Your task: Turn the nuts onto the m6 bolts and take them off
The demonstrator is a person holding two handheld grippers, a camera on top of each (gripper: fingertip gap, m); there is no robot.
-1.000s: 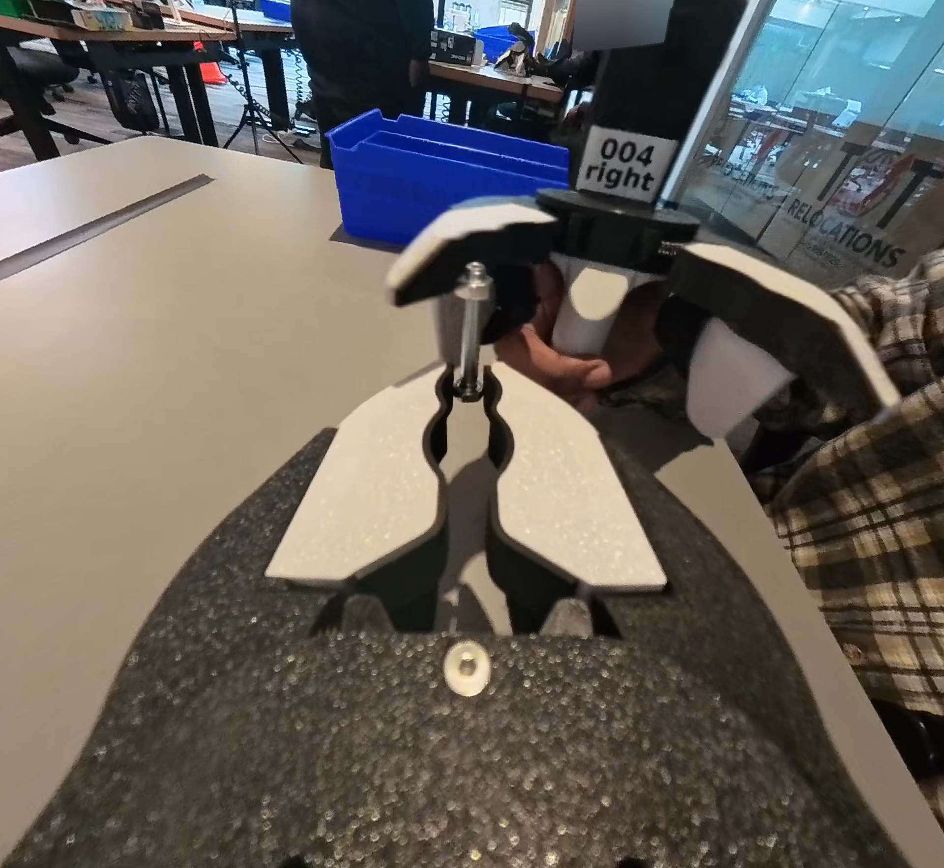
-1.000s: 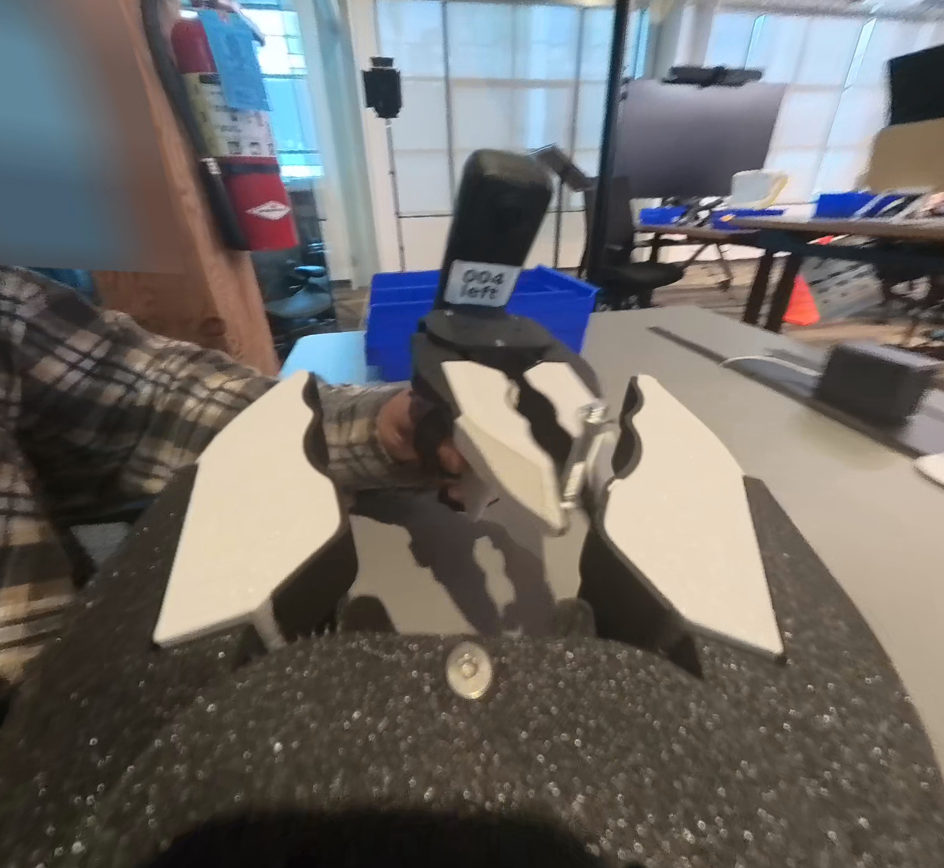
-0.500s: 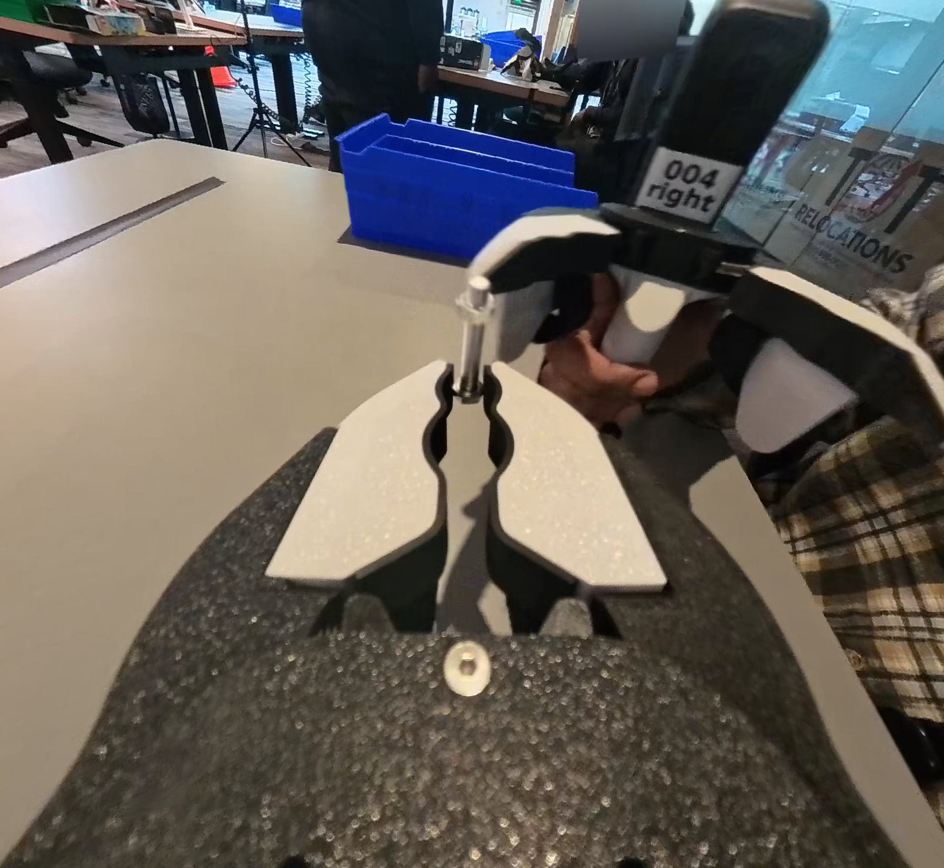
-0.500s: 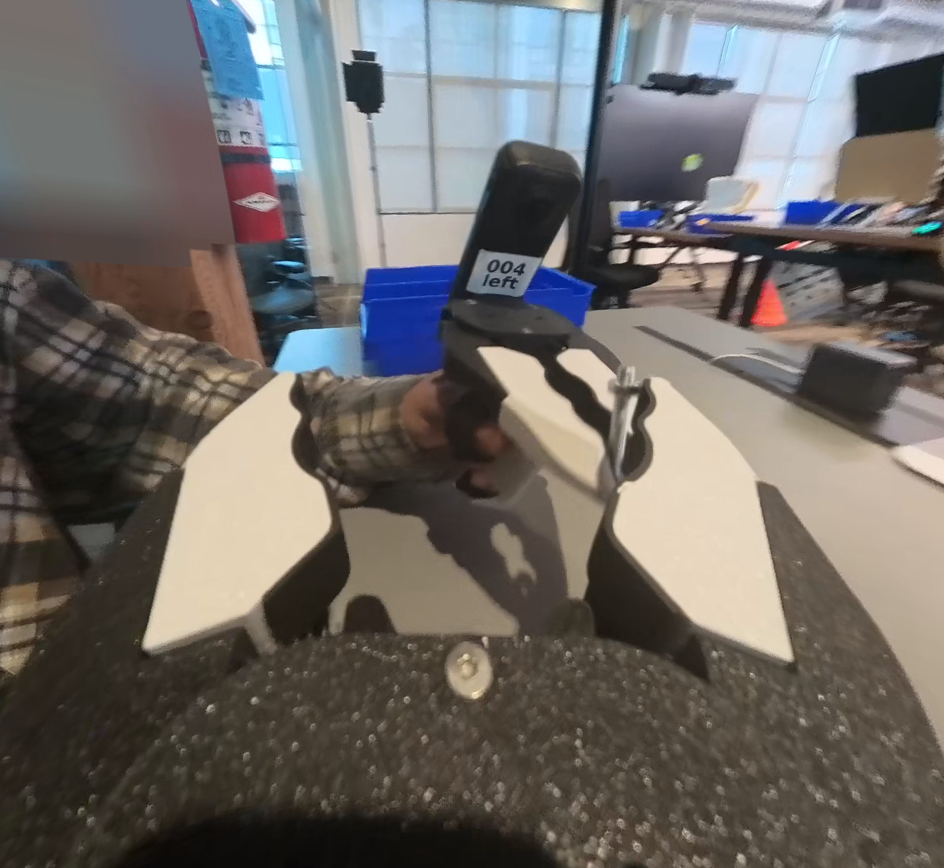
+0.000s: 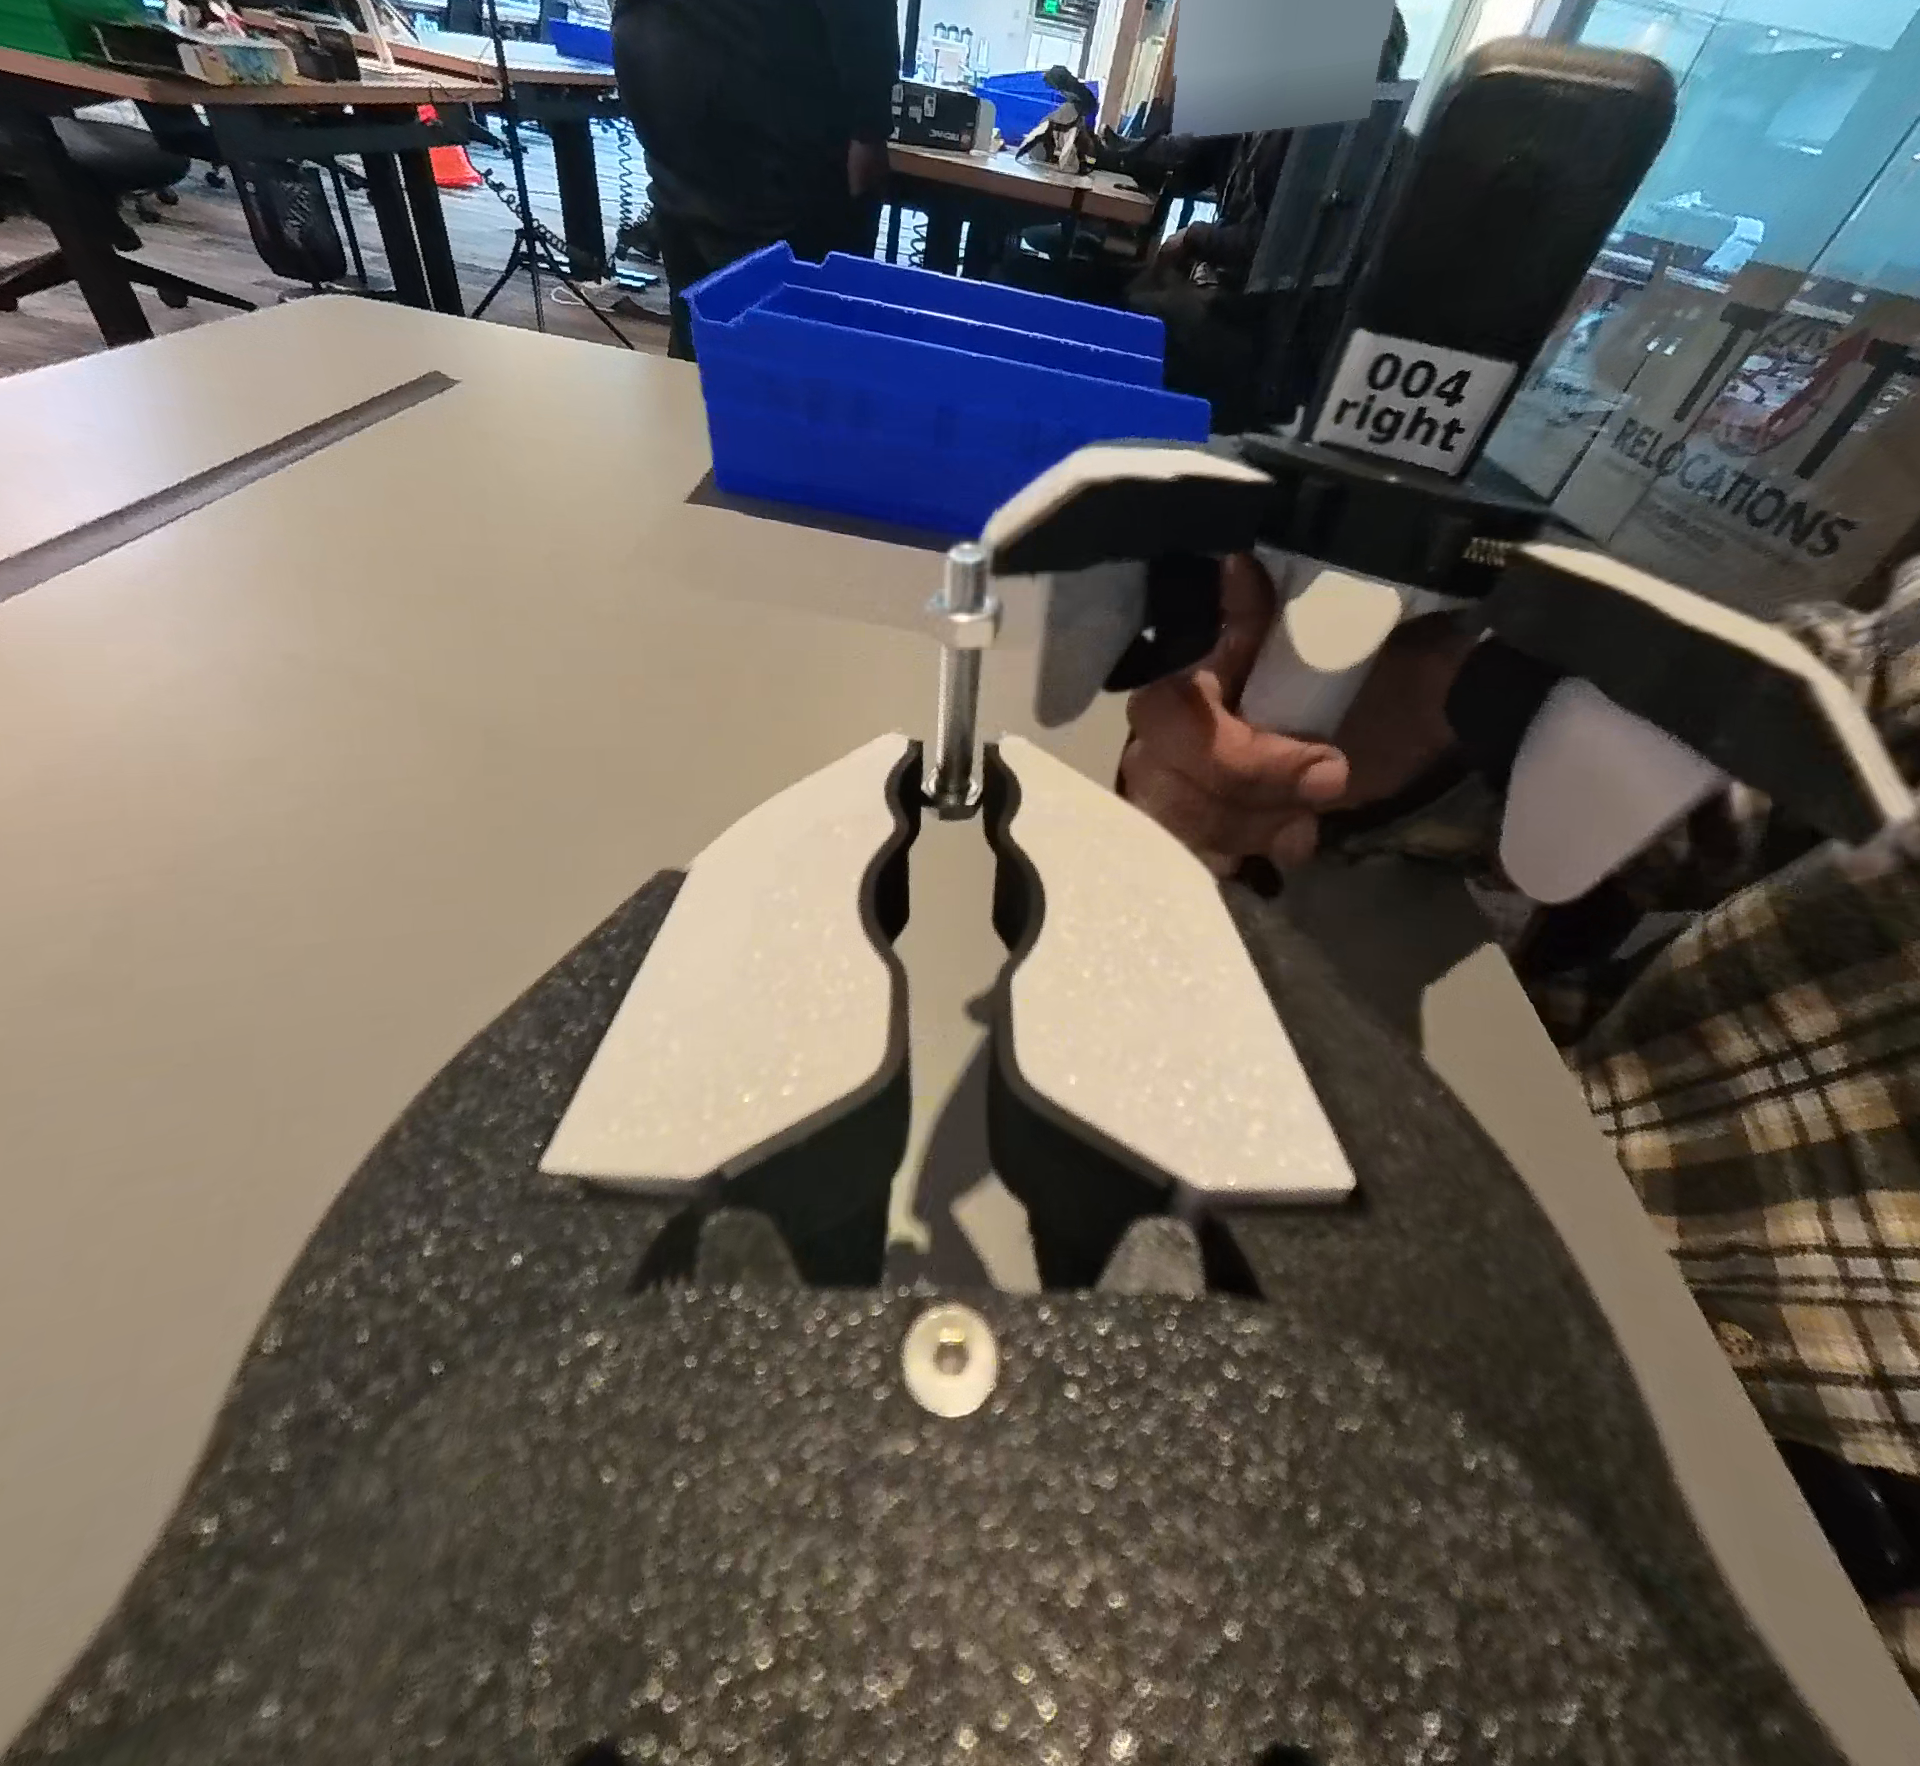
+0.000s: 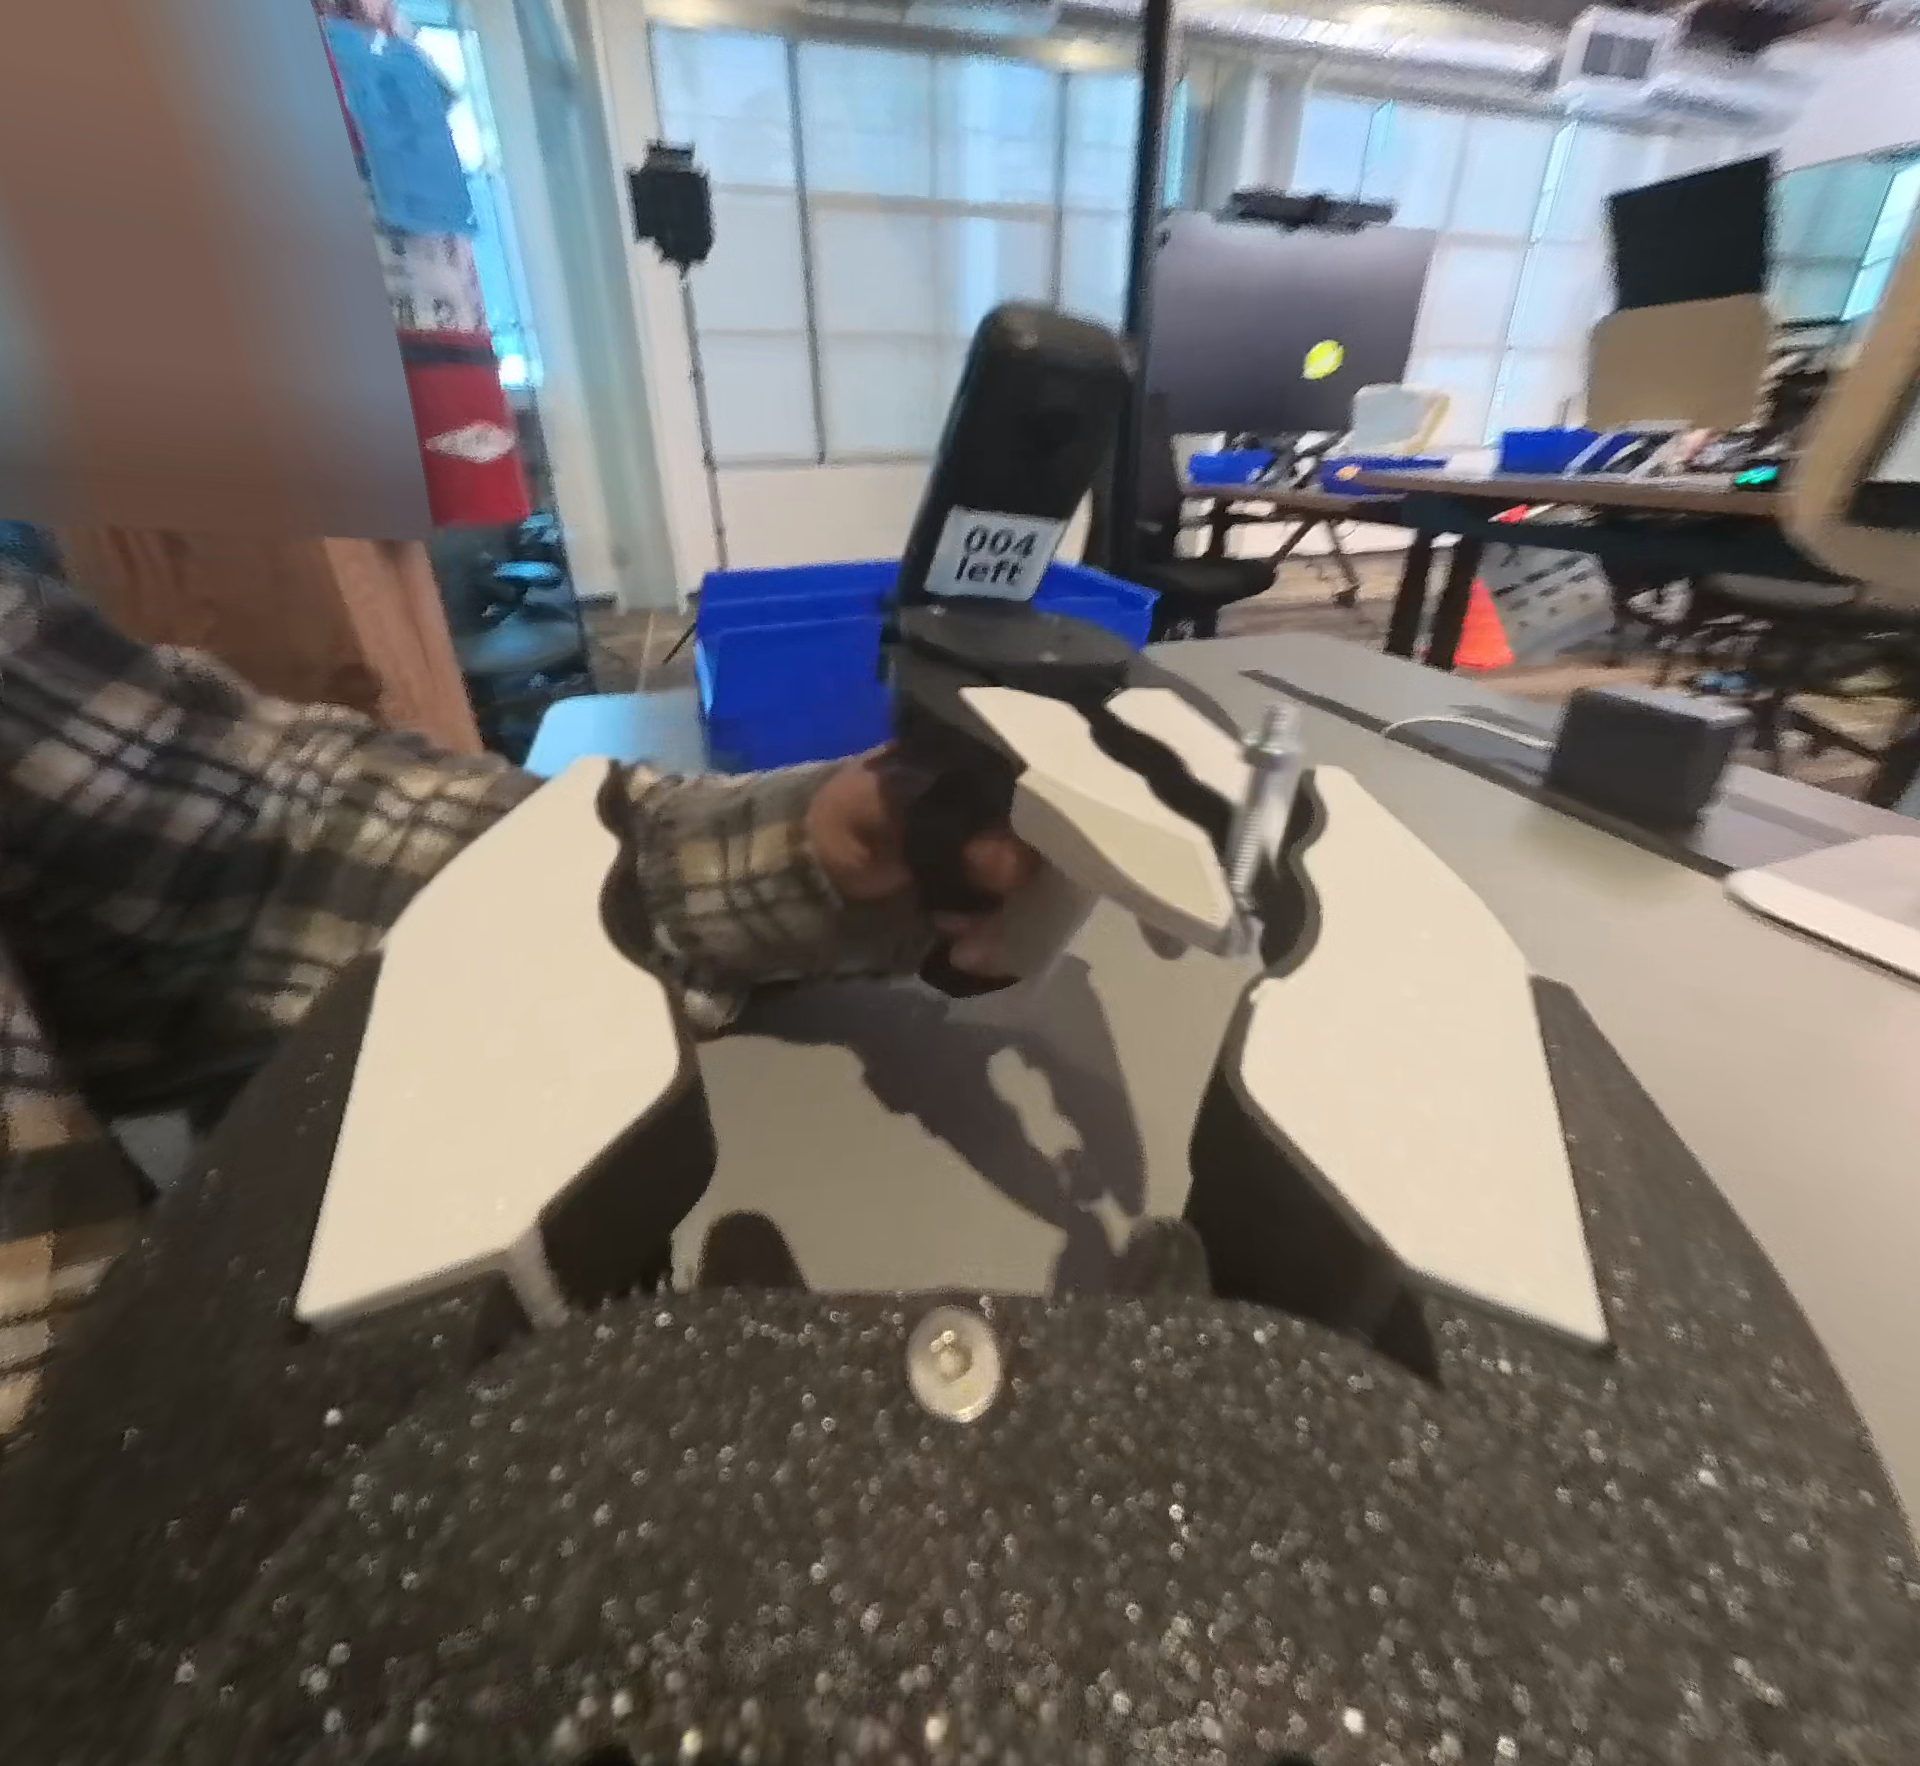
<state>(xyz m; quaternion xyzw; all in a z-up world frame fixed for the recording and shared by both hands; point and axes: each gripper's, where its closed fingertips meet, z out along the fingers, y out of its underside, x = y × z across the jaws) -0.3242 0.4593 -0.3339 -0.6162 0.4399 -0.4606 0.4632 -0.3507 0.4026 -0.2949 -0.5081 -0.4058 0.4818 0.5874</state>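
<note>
M6 bolt [image 5: 958,677] stands upright, head end pinched between the tips of my left jaws [image 5: 956,786], with the nut [image 5: 964,620] sitting near the free top of the shank, well above those tips. My right jaws [image 6: 961,895] are spread wide and hold nothing; one right finger [image 5: 1117,511] sits just beside the nut, the other far off to its side. Risk, as I judge it: closing from this offset pushes the nut sideways, tilting the bolt in the narrow tip grip or dropping it onto the desk [image 5: 364,677].
</note>
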